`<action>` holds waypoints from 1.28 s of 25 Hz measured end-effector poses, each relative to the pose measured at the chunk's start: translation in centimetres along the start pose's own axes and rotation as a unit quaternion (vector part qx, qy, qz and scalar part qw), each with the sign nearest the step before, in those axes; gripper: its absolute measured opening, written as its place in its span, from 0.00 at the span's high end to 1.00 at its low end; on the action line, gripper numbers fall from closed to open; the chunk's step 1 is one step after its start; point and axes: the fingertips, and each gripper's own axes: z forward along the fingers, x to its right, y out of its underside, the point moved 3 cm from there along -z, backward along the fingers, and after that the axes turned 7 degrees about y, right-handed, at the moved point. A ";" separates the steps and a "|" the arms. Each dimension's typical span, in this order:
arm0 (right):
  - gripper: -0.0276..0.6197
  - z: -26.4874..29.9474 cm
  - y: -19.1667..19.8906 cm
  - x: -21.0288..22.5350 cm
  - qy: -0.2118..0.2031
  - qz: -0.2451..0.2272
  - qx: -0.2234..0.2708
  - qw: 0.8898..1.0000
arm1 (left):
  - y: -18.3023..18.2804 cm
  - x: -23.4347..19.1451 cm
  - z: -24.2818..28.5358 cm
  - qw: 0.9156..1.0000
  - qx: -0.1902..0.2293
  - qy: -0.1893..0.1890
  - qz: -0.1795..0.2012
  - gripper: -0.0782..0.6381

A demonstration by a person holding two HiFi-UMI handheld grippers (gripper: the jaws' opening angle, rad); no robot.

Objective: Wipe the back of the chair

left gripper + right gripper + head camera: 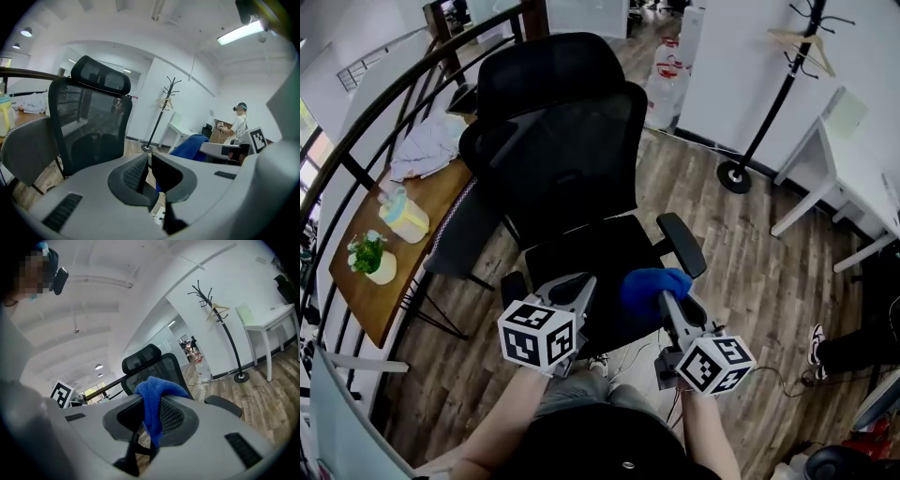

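1. At the far left, a wooden worktop carries a white pot holding a small green plant. Beside it stand a pale yellow lidded tub, contents unseen, and crumpled white fabric.
2. The left claw hovers over the seat's front-left edge. Its jaws meet at the tips with nothing between them.
3. The black mesh chair faces the person. Its backrest stands well beyond both claws, untouched. The seat hides the base.
4. The right claw is clamped on a blue cloth. The cloth bunches above the tips and hangs down between the jaws, near the right armrest.
5. At the right stand a black coat stand and a white worktop, which the frame edge cuts off.
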 end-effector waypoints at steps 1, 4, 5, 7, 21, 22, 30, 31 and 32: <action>0.83 1.1 -0.7 -0.2 -0.009 -0.005 -0.004 1.000 | -0.8 -0.7 0.3 1.000 0.006 -0.006 -0.005 0.84; 0.83 4.7 -2.2 -1.2 -0.039 -0.023 -0.022 0.999 | -3.0 -3.1 0.8 0.999 0.026 -0.019 -0.015 0.84; 0.83 5.8 -2.6 -1.6 -0.047 -0.029 -0.027 0.998 | -3.5 -4.0 0.9 0.999 0.030 -0.023 -0.017 0.84; 0.83 7.9 -3.1 -2.2 -0.057 -0.036 -0.032 0.997 | -4.4 -5.6 1.1 0.999 0.035 -0.030 -0.020 0.84; 0.83 18.5 -6.1 -8.7 -0.126 -0.064 -0.034 0.989 | -8.6 -13.5 1.3 0.996 0.061 -0.056 -0.035 0.84; 0.83 19.0 -6.1 -9.2 -0.130 -0.068 -0.037 0.988 | -8.8 -13.8 1.2 0.996 0.063 -0.057 -0.036 0.84; 0.83 20.8 -7.0 -11.2 -0.154 -0.097 -0.056 0.982 | -12.2 -14.9 1.1 0.994 0.088 -0.061 -0.016 0.84; 0.83 21.0 -7.2 -11.2 -0.156 -0.100 -0.057 0.981 | -12.5 -15.0 1.0 0.994 0.092 -0.062 -0.014 0.84; 0.83 21.3 -7.4 -11.3 -0.159 -0.102 -0.057 0.980 | -12.8 -15.1 1.0 0.993 0.095 -0.063 -0.014 0.84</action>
